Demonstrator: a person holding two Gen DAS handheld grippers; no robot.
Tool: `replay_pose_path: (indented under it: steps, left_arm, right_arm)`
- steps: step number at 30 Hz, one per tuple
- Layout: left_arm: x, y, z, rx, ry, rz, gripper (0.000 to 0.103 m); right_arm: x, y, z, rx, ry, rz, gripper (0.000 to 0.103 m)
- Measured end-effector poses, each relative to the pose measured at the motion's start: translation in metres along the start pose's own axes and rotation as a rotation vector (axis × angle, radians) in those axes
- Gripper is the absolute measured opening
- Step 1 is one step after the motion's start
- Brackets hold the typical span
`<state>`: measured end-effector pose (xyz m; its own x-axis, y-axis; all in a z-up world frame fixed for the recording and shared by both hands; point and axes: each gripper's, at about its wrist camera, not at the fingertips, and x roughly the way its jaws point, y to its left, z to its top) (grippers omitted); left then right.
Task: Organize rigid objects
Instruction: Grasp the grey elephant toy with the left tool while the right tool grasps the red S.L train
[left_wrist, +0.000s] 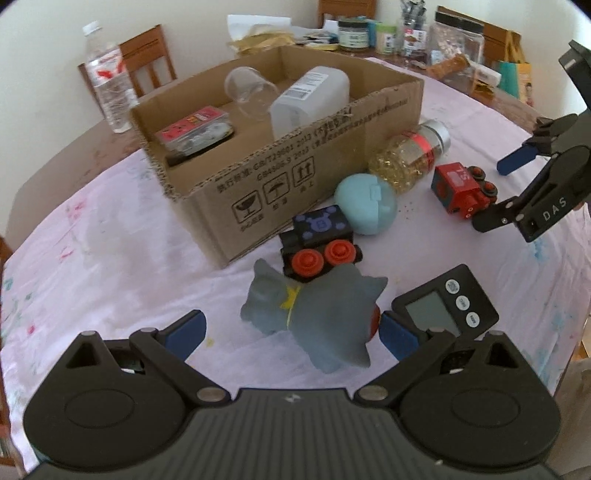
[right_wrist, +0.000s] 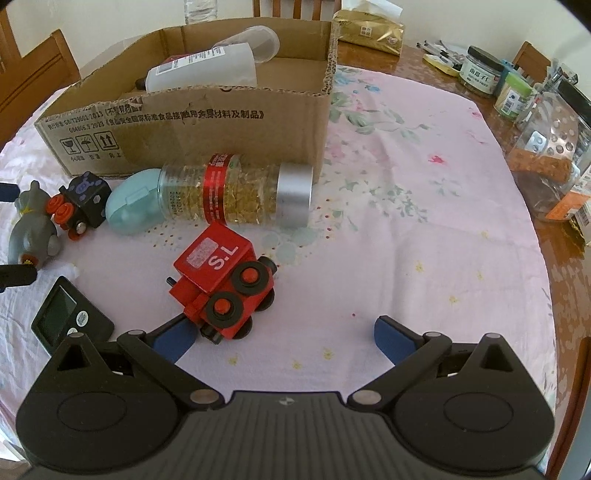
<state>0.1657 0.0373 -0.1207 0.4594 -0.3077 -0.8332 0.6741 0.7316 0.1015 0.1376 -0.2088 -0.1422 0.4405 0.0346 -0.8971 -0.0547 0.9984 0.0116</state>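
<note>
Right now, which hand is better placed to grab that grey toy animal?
Left. The open left gripper already straddles the grey toy animal. The right gripper, also open, sits beside the red toy train, farther away.

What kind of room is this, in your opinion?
Probably a home dining room: a round wooden table under a pink floral cloth, brown wooden chairs around it, and food jars at its edge.

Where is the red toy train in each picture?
Left wrist view: the red toy train lies at the right, on its side, by the right gripper, below the jar of golden bits.
Right wrist view: the red toy train lies low and left of centre, by the gripper's left finger.
Shared landmark: the cardboard box behind it.
</note>
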Motion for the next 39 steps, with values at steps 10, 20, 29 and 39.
replay_pose_path:
  steps: [10,20,29,39]
  left_arm:
    - [0.010,0.004,0.005,-0.024,-0.016,-0.102,0.075]
    - [-0.001,0.017,-0.012,-0.220,0.009,-0.011,0.075]
    - [0.000,0.011,-0.009,-0.223,0.007,0.012,0.075]
    - [-0.002,0.007,-0.015,-0.250,0.004,0.031,0.075]
  right_arm:
    - [-0.002,0.002,-0.003,0.025,-0.011,-0.013,0.103]
    - [-0.010,0.015,0.010,0.096,-0.003,0.044,0.103]
    - [0.003,0.019,0.031,0.189,-0.034,-0.087,0.103]
    - [-0.001,-0.007,0.001,0.209,0.004,-0.109,0.103]
